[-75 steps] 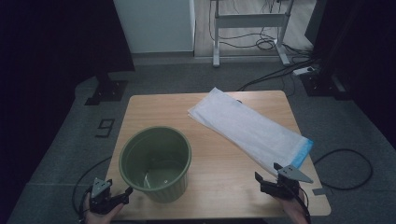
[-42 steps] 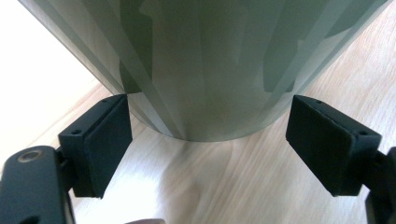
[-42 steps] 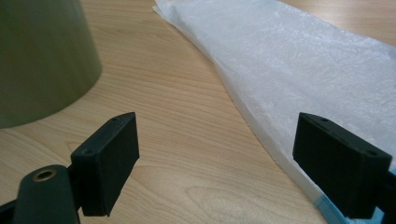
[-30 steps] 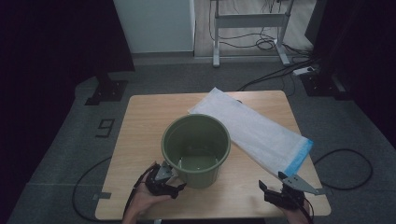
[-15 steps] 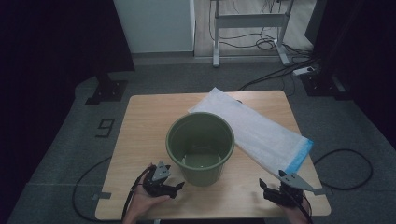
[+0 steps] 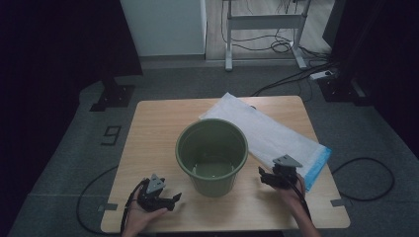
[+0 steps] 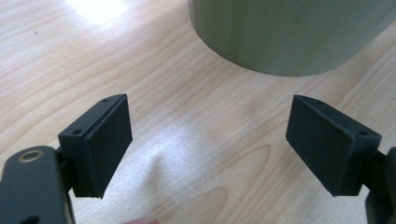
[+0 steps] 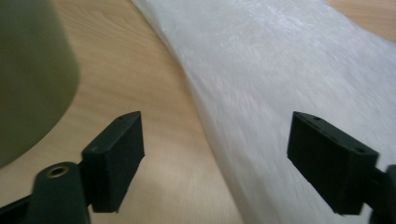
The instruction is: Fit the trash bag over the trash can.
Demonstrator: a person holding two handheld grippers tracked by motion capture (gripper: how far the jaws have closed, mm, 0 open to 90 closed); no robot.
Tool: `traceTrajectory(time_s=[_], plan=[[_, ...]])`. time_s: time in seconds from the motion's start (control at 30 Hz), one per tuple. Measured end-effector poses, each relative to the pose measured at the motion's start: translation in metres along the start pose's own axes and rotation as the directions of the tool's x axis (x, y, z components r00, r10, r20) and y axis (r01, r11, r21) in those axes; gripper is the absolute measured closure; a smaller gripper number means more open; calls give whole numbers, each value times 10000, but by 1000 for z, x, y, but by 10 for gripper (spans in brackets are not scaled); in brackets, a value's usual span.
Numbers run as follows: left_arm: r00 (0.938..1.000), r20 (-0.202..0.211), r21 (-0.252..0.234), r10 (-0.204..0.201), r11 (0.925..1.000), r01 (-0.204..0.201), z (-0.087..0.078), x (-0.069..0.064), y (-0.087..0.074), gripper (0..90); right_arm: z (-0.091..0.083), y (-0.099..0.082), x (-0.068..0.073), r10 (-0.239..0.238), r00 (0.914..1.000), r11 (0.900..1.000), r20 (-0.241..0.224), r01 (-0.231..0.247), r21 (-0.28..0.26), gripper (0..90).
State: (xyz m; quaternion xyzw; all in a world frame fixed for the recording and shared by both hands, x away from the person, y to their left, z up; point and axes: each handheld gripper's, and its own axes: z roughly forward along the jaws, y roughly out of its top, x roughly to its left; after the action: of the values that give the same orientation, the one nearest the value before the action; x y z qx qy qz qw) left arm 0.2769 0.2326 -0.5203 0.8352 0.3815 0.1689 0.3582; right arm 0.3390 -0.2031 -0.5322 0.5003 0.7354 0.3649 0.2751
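Green bucket upright mid-bench toward the near edge, white bag flat toward the far right corner; left gripper wide open and empty near the front edge, right gripper open, just narrowing, empty, beside the bucket over the bag's edge.

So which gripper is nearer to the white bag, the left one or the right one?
Right. The right gripper sits at the near edge of the white bag, jaws open toward it. The left gripper lies across the green bucket, well away from the bag.
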Motion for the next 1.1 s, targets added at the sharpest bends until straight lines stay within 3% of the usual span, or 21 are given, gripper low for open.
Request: traceTrajectory(time_s=[0.07,0.1,0.13,0.2,0.4,0.5,0.6,0.63,0.67,0.73,0.77,0.8,0.87,0.93,0.97,1.1], plan=[[10000,58,-57,-80,10000,80,0,1,0,141,8,6,2,-88,9998,9999,180,85,146,216],[9997,134,-113,-191,9997,193,1,3,-1,144,21,15,2,-110,9990,9992,432,93,393,252],[9997,134,-113,-191,9997,193,1,3,-1,144,21,15,2,-110,9990,9992,432,93,393,252],[9998,116,54,-185,9998,184,5,1,-1,148,35,21,0,-47,9982,9965,597,-3,836,343],[9999,-27,348,-164,9993,165,10,-1,-4,161,44,14,-6,197,9996,9900,194,-222,1391,477],[9994,-188,335,-290,9990,296,7,1,-5,172,40,11,-11,346,9992,9910,187,-367,1287,611],[9987,-330,288,-385,9988,394,4,3,-7,207,37,7,-17,441,9987,9914,270,-471,1219,664],[9987,-358,296,-369,9988,379,2,3,-8,211,30,-2,-25,842,9960,9917,309,-868,950,774],[9987,-358,296,-369,9988,379,2,3,-8,217,30,-2,-25,842,9960,9917,309,-868,950,774],[9983,-391,248,-427,9987,437,0,5,-10,222,19,-12,-31,975,9947,9924,325,-996,718,879],[9976,-413,184,-560,9982,568,-1,7,-10,228,5,-23,-37,1279,9917,9895,136,-1286,664,889],[9976,-413,184,-560,9982,568,-1,7,-10,231,5,-23,-37,1279,9917,9895,136,-1286,664,889],[9964,-453,163,-716,9972,724,-1,9,-10,232,-18,-42,-43,1115,9938,9921,-10,-1113,578,889],[9965,-448,195,-711,9972,720,-1,10,-10,233,-26,-48,-44,1071,9942,9926,21,-1071,572,889],[9964,-415,211,-742,9970,751,-1,9,-10,237,-39,-58,-48,1261,9919,9904,-140,-1251,587,888],[9968,-448,235,-655,9975,666,-2,8,-10,237,-60,-73,-55,1760,9842,9828,-183,-1747,597,880]])
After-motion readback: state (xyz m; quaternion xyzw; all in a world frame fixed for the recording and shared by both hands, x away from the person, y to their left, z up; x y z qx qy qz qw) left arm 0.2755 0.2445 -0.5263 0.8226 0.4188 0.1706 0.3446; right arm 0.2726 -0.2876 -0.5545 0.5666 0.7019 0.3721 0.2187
